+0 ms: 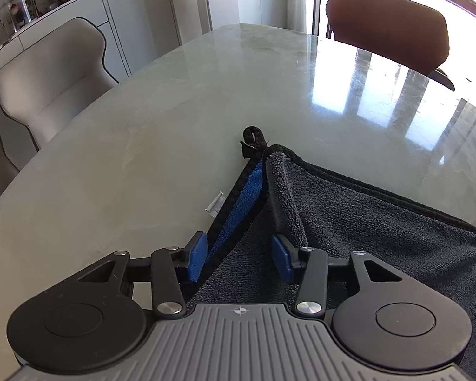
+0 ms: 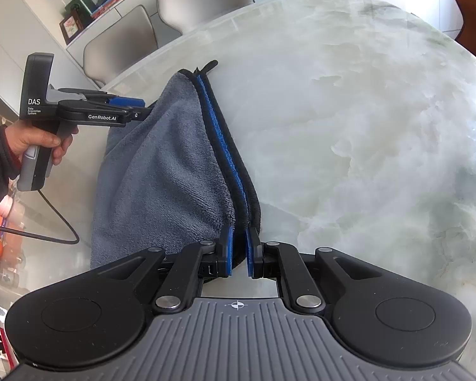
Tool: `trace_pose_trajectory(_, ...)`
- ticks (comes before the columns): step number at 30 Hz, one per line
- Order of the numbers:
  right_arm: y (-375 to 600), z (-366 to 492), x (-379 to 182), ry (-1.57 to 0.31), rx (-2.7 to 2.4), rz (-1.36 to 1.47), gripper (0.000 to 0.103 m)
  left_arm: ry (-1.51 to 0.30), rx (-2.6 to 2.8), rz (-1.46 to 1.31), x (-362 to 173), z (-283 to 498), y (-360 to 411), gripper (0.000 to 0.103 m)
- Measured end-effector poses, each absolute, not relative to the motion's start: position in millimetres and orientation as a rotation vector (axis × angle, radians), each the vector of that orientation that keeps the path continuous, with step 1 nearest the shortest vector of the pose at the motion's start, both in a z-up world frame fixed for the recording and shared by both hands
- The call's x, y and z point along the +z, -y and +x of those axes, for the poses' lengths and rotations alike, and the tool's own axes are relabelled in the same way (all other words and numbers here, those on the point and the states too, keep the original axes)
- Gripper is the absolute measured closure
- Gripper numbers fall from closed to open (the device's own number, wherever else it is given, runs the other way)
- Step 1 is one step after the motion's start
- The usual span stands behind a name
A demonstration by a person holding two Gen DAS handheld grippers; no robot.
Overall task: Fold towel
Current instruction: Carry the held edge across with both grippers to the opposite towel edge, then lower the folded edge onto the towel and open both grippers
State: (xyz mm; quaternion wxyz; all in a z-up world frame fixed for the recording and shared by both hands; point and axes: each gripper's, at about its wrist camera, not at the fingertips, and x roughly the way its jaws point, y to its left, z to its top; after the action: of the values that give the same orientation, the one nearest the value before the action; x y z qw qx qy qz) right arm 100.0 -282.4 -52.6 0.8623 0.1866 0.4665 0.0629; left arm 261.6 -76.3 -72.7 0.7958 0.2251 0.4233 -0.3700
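A towel (image 1: 380, 222), grey on one side, blue on the other and trimmed in black, lies folded on the marble table (image 1: 142, 127). Its hang loop (image 1: 252, 136) points to the far side. My left gripper (image 1: 239, 254) stands open astride the towel's left edge, with the blue strip and black trim between its pads and a gap on the right side. In the right wrist view the towel (image 2: 161, 174) rises in a grey fold. There my right gripper (image 2: 239, 247) is shut on its near trimmed edge. The left gripper (image 2: 127, 103), held by a hand (image 2: 38, 139), sits at the far corner.
Beige chairs (image 1: 47, 73) stand at the table's left side and a brown chair (image 1: 390, 22) at the far right. A sideboard (image 1: 63, 9) with a clock and ornaments lines the wall. A cable (image 2: 57, 216) hangs from the left gripper's handle. Bare marble (image 2: 365, 127) lies to the right.
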Motion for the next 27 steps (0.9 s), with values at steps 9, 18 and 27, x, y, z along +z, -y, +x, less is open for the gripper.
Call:
trace_pose_trajectory(9,284.0,99.8,-53.4,-0.976,0.133,0.41,0.093,-0.934,-0.747,0.481,-68.9,262.7,75.7,0.095)
trace_pose_trajectory(18,285.0,100.3,-56.5,-0.975,0.133,0.417,0.09,-0.932,-0.683,0.423,-65.2,275.5,62.0,0.088)
trace_pose_trajectory(27,284.1,102.1,-55.9,-0.969,0.117,0.414,0.09,-0.842,-0.707,0.354,-49.6,275.0,70.6,0.049)
